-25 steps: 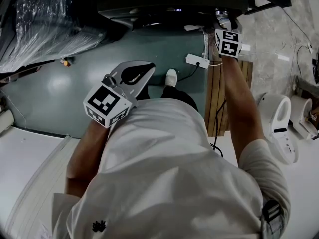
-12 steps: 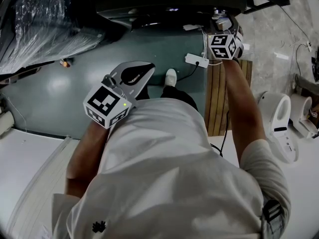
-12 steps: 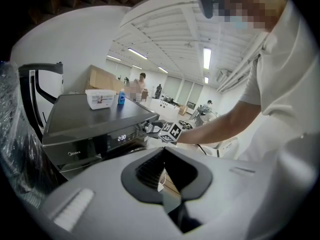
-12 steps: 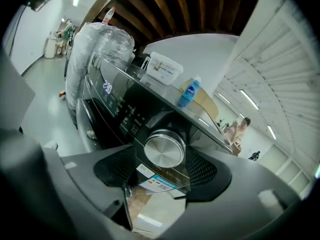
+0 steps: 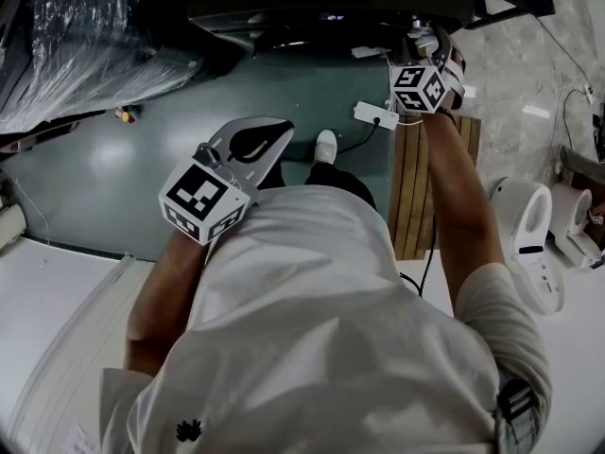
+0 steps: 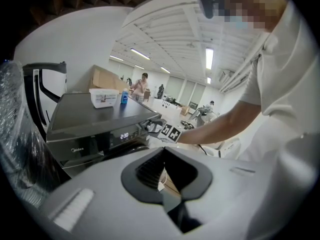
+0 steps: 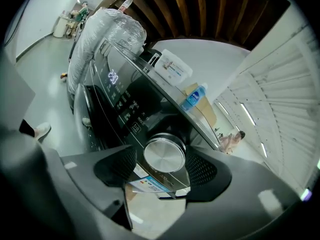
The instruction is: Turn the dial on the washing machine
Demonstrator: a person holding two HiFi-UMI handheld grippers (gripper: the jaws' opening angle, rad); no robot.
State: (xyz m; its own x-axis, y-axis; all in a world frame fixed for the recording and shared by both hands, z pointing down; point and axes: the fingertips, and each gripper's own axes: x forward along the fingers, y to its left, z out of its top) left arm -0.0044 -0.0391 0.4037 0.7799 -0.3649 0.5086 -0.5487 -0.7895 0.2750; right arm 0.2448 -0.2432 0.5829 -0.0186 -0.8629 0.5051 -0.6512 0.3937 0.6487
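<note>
1. Holding the right hand-held gripper (image 7: 161,170) up to the front panel of the washing machine (image 7: 120,109), I am seeing its jaws standing wide apart. They have just been opening.
2. The dial (image 7: 164,155), a round metal knob, is sitting right between those jaws but is released. A sliver of gap is showing on the left pad's side, and the other pad is lying just beside the knob's rim.
3. The lit display (image 7: 114,76) is glowing farther along the panel, beyond the jaw tips and to their left.
4. A white box (image 7: 172,69) and a blue bottle (image 7: 194,98) are standing on the machine's top, above and beyond this hand-held gripper.
5. The left hand-held gripper (image 6: 165,156) is hanging well back from the machine, near the person's white shirt (image 5: 321,329). Its jaws are clenched tip to tip on nothing.
</note>
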